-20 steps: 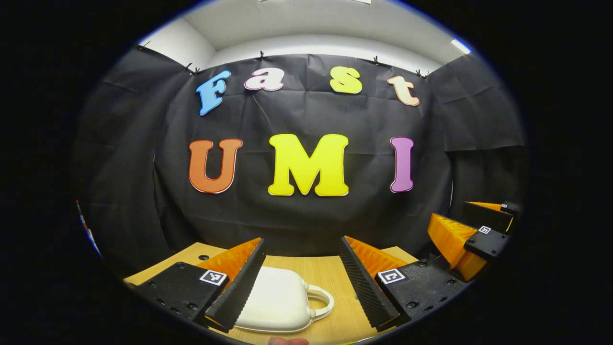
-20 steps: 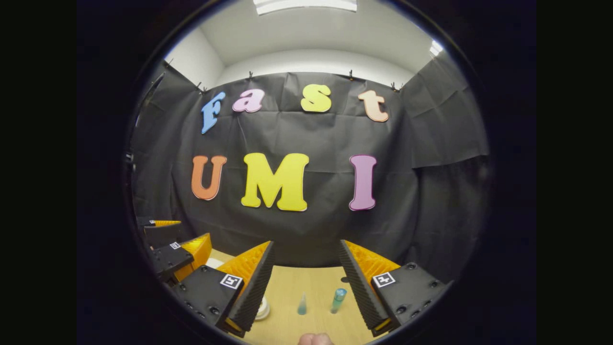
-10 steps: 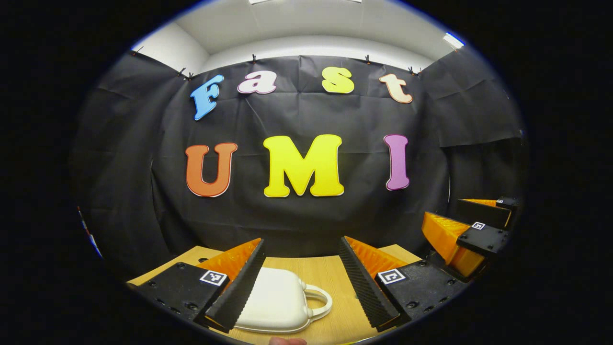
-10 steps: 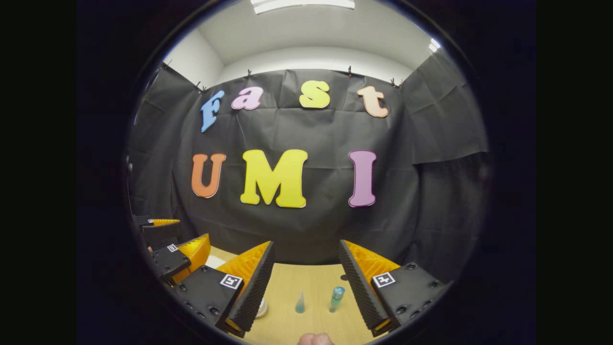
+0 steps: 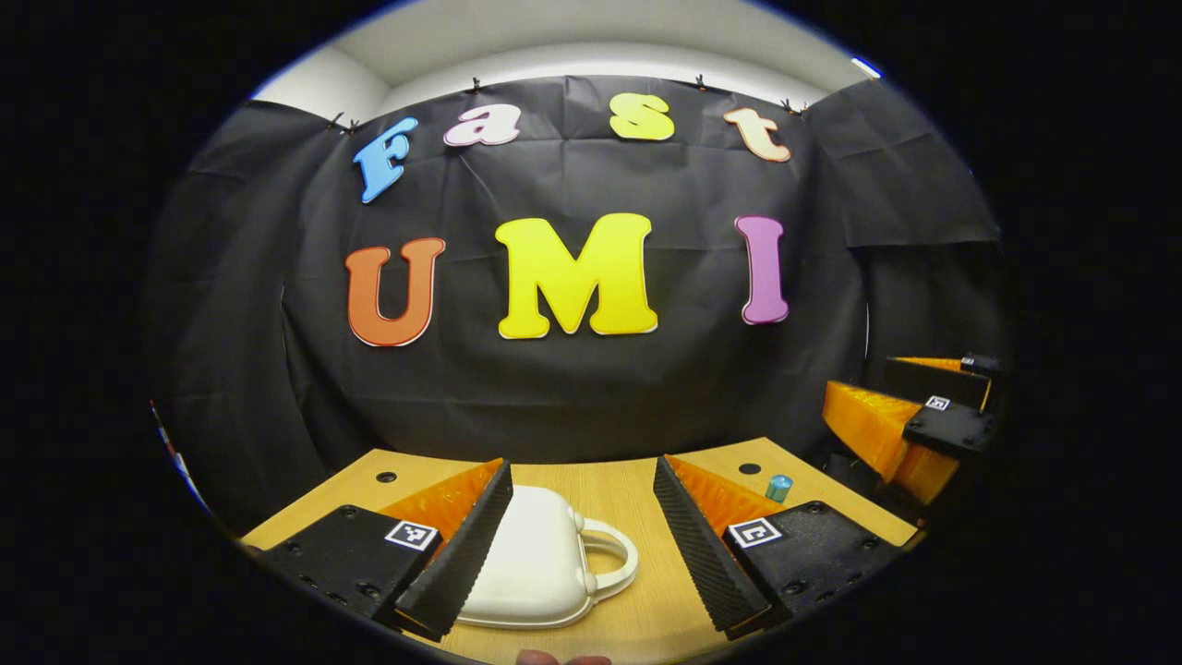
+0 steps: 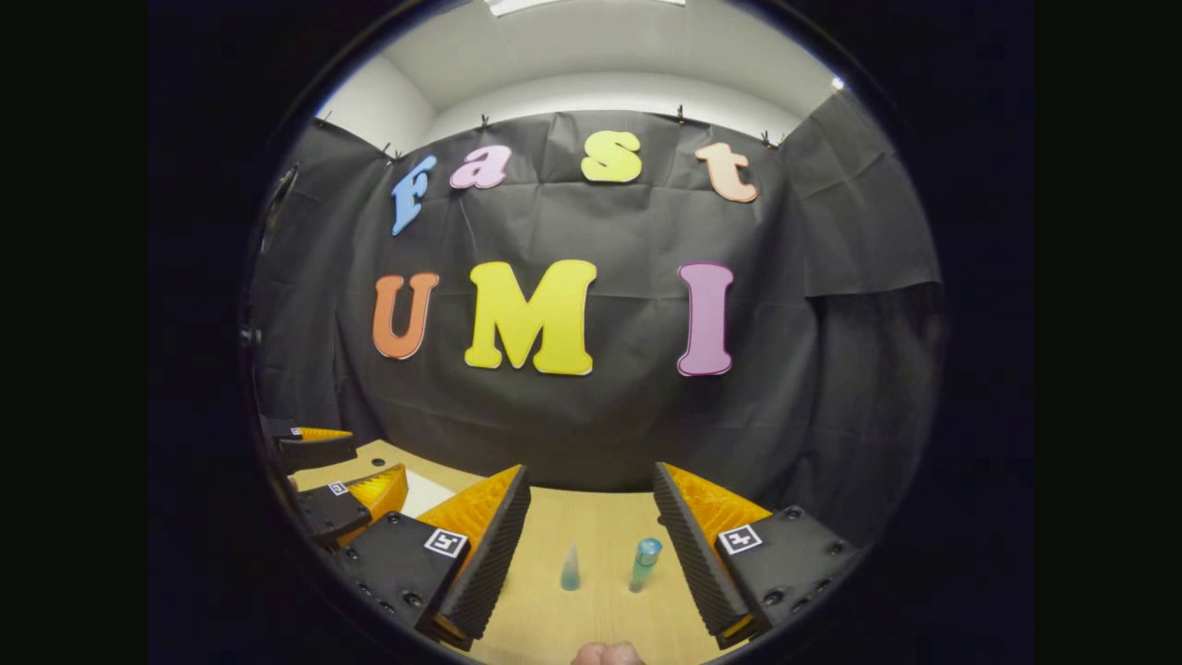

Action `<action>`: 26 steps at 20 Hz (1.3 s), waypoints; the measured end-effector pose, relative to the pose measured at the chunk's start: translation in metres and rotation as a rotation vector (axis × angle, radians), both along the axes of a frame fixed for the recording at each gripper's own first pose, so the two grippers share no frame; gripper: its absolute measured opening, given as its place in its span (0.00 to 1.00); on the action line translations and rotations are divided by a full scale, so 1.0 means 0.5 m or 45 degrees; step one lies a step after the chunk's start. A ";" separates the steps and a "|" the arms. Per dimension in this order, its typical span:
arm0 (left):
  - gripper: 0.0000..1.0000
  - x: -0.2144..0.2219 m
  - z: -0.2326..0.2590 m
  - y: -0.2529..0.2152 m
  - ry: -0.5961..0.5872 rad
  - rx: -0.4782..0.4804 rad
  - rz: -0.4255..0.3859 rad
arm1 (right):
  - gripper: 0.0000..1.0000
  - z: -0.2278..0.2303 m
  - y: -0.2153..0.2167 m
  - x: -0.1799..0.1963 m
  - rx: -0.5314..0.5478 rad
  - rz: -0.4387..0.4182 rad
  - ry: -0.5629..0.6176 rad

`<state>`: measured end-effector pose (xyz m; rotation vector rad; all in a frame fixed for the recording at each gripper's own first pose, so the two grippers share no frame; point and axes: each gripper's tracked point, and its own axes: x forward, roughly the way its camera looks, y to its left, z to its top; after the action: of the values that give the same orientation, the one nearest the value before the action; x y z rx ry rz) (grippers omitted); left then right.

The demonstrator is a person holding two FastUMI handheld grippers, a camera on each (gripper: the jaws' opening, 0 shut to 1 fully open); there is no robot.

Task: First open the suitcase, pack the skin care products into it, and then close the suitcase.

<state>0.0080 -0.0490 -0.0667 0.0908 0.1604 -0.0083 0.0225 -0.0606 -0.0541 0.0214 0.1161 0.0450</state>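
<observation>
A small white suitcase with a loop handle lies shut on the wooden table, partly behind a finger of my left gripper. That gripper hangs open above it, touching nothing. In the right gripper view a pointed clear bottle and a teal-capped tube stand on the table between the fingers of my open right gripper. The tube's cap shows at the right in the left gripper view. A corner of the suitcase shows at the left of the right gripper view.
The black cloth wall closes the table's far side. The other gripper hovers at the right edge of the left gripper view, and the left one at the left edge of the right gripper view. A fingertip shows at the bottom.
Both cameras have tipped downward, so more of the table shows. The suitcase and the two bottles sit higher in view. A white round item near the right gripper's left finger has gone from sight.
</observation>
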 end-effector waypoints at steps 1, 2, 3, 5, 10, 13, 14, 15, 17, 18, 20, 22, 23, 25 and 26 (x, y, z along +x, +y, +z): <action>0.98 0.004 -0.016 -0.008 0.016 0.039 -0.018 | 0.80 -0.014 -0.008 0.003 -0.006 0.011 0.020; 0.98 0.011 -0.031 -0.015 0.032 0.095 -0.037 | 0.79 -0.025 -0.018 0.005 -0.006 0.019 0.037; 0.98 0.015 -0.048 -0.021 0.046 0.155 -0.058 | 0.80 -0.036 -0.031 0.009 -0.007 0.021 0.051; 0.98 0.026 -0.080 -0.033 0.077 0.244 -0.104 | 0.80 -0.058 -0.061 0.012 -0.010 0.016 0.076; 0.95 0.045 -0.187 -0.051 0.217 0.470 -0.177 | 0.80 -0.118 -0.150 0.017 -0.031 -0.022 0.147; 0.94 0.061 -0.257 -0.040 0.332 0.620 -0.211 | 0.80 -0.144 -0.199 0.026 -0.026 -0.050 0.176; 0.94 0.070 -0.281 -0.043 0.357 0.664 -0.231 | 0.80 -0.152 -0.211 0.029 -0.019 -0.057 0.186; 0.93 0.072 -0.302 -0.042 0.399 0.710 -0.242 | 0.80 -0.161 -0.222 0.033 -0.009 -0.065 0.200; 0.92 0.076 -0.346 -0.045 0.468 0.785 -0.270 | 0.80 -0.175 -0.240 0.039 0.007 -0.074 0.217; 0.91 0.076 -0.366 -0.045 0.510 0.814 -0.277 | 0.80 -0.182 -0.249 0.039 0.014 -0.075 0.222; 0.92 0.086 -0.396 -0.033 0.577 0.868 -0.278 | 0.80 -0.192 -0.263 0.042 0.016 -0.072 0.227; 0.89 0.100 -0.412 -0.029 0.607 0.919 -0.266 | 0.80 -0.203 -0.281 0.046 0.025 -0.072 0.235; 0.86 0.100 -0.417 -0.032 0.614 0.945 -0.261 | 0.80 -0.213 -0.291 0.047 0.036 -0.074 0.246; 0.82 0.103 -0.431 -0.035 0.640 0.998 -0.252 | 0.78 -0.235 -0.304 0.049 0.053 -0.072 0.278; 0.80 0.105 -0.440 -0.035 0.660 1.018 -0.249 | 0.80 -0.239 -0.310 0.051 0.055 -0.072 0.285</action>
<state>0.0607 -0.0666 -0.2866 0.9066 0.6678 -0.1641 0.0479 -0.2154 -0.1739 0.0729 0.3379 -0.0113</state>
